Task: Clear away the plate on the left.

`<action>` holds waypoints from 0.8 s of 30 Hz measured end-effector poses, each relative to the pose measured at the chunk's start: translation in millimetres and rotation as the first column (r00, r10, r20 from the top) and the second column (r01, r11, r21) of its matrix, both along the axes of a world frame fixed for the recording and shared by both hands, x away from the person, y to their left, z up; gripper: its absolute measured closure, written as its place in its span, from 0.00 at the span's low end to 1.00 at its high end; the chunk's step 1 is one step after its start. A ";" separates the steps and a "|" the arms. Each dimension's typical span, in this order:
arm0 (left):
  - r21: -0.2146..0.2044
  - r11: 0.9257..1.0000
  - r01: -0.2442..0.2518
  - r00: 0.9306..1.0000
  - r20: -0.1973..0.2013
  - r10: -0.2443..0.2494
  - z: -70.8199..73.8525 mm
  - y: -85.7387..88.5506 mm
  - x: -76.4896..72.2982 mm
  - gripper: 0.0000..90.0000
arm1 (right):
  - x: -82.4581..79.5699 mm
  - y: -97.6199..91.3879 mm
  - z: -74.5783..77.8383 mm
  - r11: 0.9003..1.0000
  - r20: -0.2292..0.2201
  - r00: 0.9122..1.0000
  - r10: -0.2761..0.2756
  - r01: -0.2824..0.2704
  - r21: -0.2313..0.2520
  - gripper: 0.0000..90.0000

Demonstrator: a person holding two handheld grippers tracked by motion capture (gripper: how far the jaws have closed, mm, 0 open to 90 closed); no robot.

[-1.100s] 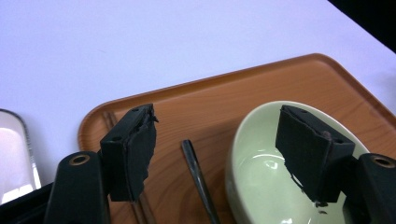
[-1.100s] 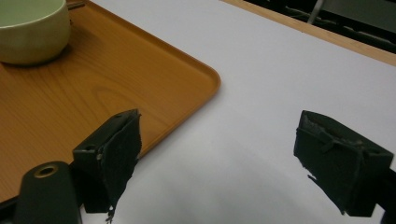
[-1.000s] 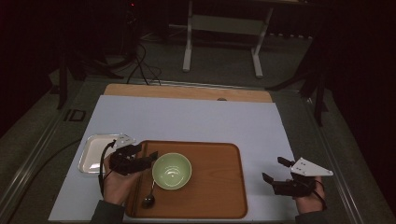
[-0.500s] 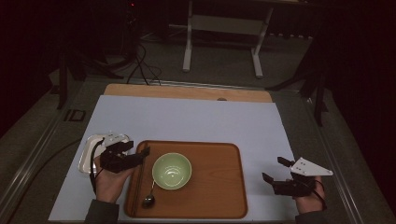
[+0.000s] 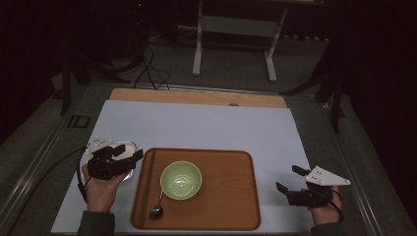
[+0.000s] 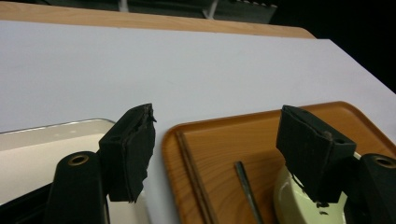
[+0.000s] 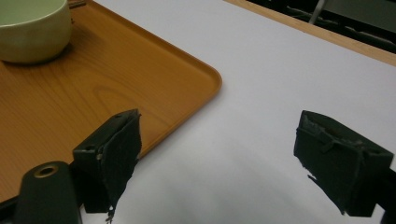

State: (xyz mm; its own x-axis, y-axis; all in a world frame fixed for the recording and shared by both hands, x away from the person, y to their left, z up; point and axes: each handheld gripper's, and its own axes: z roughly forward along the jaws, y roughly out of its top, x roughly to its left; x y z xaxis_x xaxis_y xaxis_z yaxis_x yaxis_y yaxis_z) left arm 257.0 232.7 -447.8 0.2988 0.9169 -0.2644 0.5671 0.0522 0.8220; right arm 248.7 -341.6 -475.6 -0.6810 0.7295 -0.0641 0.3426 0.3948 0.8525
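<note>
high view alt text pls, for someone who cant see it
A wooden tray on a white table holds a green bowl and a spoon. The left gripper hovers open over a white dish; the right gripper is open beside the tray.

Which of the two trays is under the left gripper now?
The small white tray, left of the wooden tray that carries the green bowl. The left gripper hovers above it.

We see a dim room, grey carpet floor [image 5: 231, 59], a white metal stand [image 5: 235, 29] and black cables [image 5: 147, 69] behind the table [image 5: 196, 97]
</note>
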 end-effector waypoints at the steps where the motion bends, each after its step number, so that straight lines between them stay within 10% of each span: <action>1: -0.002 1.000 -0.007 1.000 0.002 0.007 0.5 2.3 -0.4 0.32 | 0.0 0.2 -0.1 1.000 -0.001 1.000 0.000 0.000 0.001 0.16; 24: -0.010 0.992 -0.129 0.992 0.006 0.129 -0.2 42.6 -4.7 0.31 | 0.0 0.1 -0.2 1.000 -0.003 1.000 0.000 0.000 -0.002 0.16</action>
